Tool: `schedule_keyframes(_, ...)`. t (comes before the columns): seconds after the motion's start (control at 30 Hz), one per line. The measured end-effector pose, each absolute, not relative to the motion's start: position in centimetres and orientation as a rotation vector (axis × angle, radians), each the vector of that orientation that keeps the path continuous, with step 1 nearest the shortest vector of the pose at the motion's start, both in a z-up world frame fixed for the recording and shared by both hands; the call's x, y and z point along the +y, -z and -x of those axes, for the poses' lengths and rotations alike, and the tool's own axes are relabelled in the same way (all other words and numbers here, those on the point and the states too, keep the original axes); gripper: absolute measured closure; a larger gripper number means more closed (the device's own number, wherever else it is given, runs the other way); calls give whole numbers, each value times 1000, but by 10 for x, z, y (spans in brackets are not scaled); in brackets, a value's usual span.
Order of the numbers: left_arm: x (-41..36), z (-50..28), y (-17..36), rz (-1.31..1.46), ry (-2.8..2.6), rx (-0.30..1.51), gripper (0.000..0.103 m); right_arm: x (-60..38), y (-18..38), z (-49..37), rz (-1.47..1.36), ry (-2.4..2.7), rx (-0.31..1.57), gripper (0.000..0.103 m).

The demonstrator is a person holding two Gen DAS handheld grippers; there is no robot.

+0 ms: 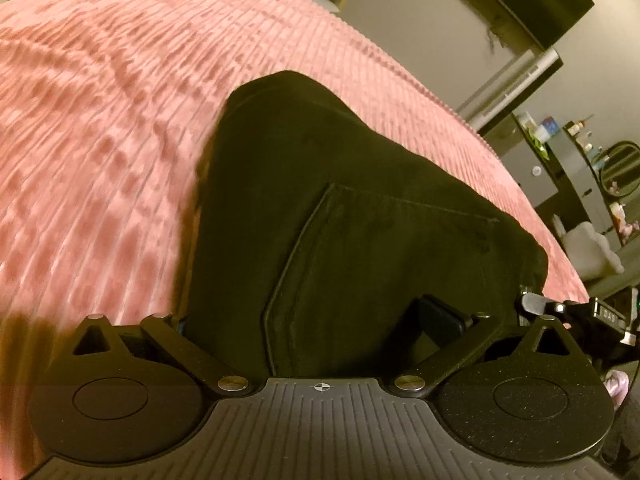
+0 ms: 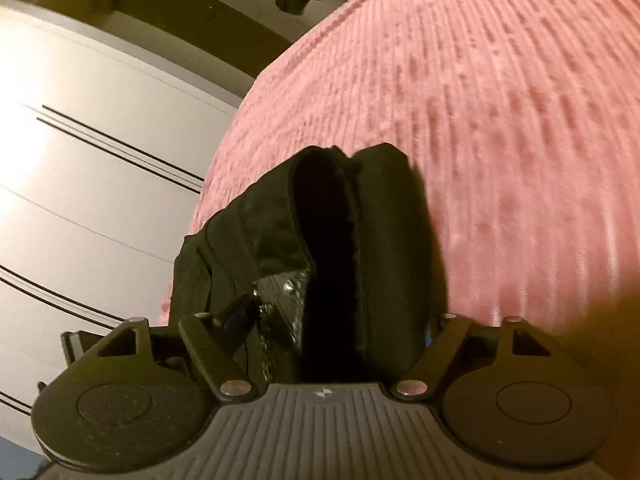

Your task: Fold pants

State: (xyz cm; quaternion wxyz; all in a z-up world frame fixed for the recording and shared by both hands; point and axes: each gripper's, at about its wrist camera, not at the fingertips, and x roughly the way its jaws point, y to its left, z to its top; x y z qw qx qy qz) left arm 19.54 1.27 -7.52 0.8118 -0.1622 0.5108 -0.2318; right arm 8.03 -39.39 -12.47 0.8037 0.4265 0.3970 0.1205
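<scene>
**Black pants bunched between both grippers on a pink ribbed cover**

Left wrist view: the black pants lie folded in a thick, dark bundle on the pink ribbed bedspread. A stitched back pocket with a pointed lower edge shows on the upper layer. The left gripper has its fingers spread wide, with the cloth filling the gap between them; whether the pads press on it cannot be told. Small letters on a metal part at the right edge are too small to read.

Right wrist view: the pants show stacked folded layers with a deep dark crease, plus a metal rivet near a glossy patch. The right gripper stands spread around the bundle, grip unclear. White cabinet doors rise at left.
</scene>
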Motion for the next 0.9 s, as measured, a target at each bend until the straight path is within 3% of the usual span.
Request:
schedule_keyframes(0.07,11,-193,72,345,489,1075,0,-386,119,-81,-880,-230,853,39)
schedule_keyframes(0.1,10,-191,70,340,492,1065,2,-387,115,-79,-866,-229,847,48)
schedule_keyframes(0.2,13,-187,63,374,510,1032,4,-378,101,-78,-821,-213,838,58)
schedule_keyframes(0.53,36,-189,4,512,495,862,12,-345,30,-124,-683,-271,756,66)
schedule_keyframes(0.57,40,-191,-2,520,483,840,12,-342,22,-132,-659,-271,737,66)
schedule_keyframes(0.63,48,-197,-13,510,411,804,10,-340,12,-148,-661,-240,713,50)
schedule_keyframes(0.67,51,-199,-16,489,332,794,8,-341,9,-155,-685,-200,715,33)
schedule_keyframes(0.9,64,-164,-7,420,97,760,2,-329,27,-110,-755,-38,682,31)
